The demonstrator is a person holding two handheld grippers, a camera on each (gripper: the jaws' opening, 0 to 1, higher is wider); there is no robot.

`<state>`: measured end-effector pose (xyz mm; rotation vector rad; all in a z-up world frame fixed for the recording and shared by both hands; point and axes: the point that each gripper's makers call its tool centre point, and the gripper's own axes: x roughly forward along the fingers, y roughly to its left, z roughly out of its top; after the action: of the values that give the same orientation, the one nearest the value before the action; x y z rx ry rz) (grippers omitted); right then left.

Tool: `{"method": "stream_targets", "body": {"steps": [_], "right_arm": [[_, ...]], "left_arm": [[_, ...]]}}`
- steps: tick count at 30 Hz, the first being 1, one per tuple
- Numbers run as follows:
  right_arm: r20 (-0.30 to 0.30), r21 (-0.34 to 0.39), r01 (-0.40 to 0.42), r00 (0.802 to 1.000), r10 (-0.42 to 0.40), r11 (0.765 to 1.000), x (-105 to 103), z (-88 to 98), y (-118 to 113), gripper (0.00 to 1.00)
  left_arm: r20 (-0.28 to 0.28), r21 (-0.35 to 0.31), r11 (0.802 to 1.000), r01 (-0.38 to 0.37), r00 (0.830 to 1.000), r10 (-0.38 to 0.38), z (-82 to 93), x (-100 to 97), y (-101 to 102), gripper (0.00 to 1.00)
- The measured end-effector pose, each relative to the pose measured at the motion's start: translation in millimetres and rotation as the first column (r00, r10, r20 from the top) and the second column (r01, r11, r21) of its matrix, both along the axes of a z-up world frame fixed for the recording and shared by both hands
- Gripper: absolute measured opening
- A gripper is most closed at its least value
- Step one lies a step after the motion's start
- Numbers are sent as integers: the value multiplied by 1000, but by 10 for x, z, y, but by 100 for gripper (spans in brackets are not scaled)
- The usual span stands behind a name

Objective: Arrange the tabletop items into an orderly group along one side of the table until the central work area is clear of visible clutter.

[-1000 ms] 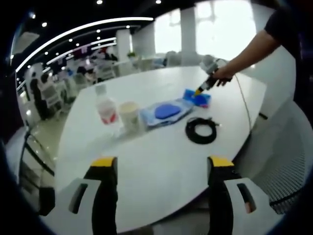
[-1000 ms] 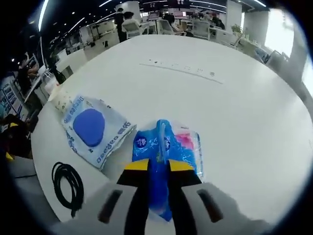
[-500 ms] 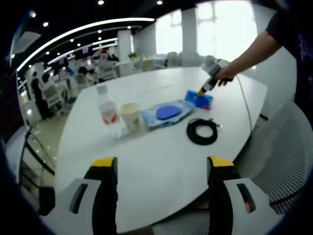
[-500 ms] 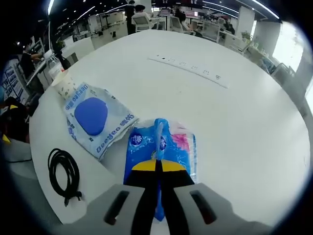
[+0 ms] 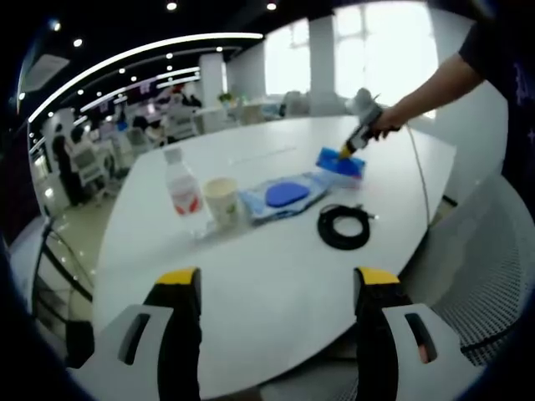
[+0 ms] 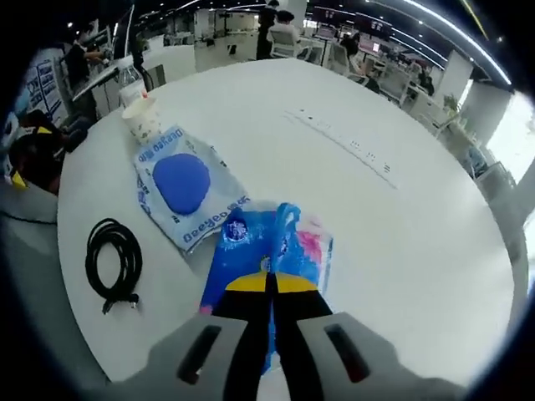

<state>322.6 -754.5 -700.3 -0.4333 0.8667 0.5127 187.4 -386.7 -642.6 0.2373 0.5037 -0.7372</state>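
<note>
My right gripper (image 6: 269,284) is shut on the near edge of a blue tissue pack (image 6: 276,246), which seems to hang just above the white table (image 6: 401,234). In the left gripper view a person's hand holds that gripper (image 5: 354,144) at the pack (image 5: 340,161) on the table's far right. A blue-and-white packet (image 6: 185,190) with a blue disc lies beside the pack. My left gripper (image 5: 278,280) is open over the near table edge, holding nothing.
A coiled black cable (image 5: 343,225) lies right of centre. A paper cup (image 5: 221,199) and a clear bottle (image 5: 181,190) stand left of the packet (image 5: 284,195). A socket strip (image 6: 347,144) runs across the far table. Office chairs and desks surround it.
My right gripper's jaws closed on the tissue pack and drew it up and back a little. The left gripper has held still.
</note>
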Motion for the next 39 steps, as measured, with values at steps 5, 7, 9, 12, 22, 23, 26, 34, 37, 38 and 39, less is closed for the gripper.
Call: {"method": "stream_targets", "body": {"steps": [5,7,9,12,22,23,26,34,37,38,39], "right_arm": [[-5,-46,-130,992,130,990,-31,81,59,0],[-7,-47,-158,987,158,986,-40,101,69,0],[-5,-50,-210,978,210,976,-32,86,60,0],[-8,-88,-284,959,284,955,-28,74,28,0],[-39,-272,-571,811,584,775,-76,-18,36,0],[-40,-301,-589,793,608,749,-63,-42,23,0],[-69,-368,-637,745,664,677,-78,-98,-23,0],[-131,-469,-693,668,733,548,-42,-271,-106,0],[-134,-485,-700,652,746,525,-80,-235,-43,0],[-137,-489,-702,648,749,518,-81,-244,-32,0],[-142,-498,-708,636,759,500,-97,-245,-6,0]], "left_arm": [[5,-1,1000,-3,1000,3,7,3,5,71],[5,-1,1000,-5,1000,5,9,4,6,71],[7,-1,1000,-7,1000,7,9,8,12,71],[7,0,1000,-9,1000,9,7,13,14,71],[1,10,1000,-7,1000,7,-17,15,14,71],[0,10,1000,-7,1000,7,-17,16,13,71],[-2,12,1000,-9,1000,9,-25,20,20,71],[-14,23,1000,-5,1000,5,-56,12,16,70],[-18,27,1000,-6,1000,6,-66,12,22,70],[-19,28,1000,-6,1000,6,-67,10,21,70],[-21,30,1000,-6,1000,6,-71,9,21,70]]}}
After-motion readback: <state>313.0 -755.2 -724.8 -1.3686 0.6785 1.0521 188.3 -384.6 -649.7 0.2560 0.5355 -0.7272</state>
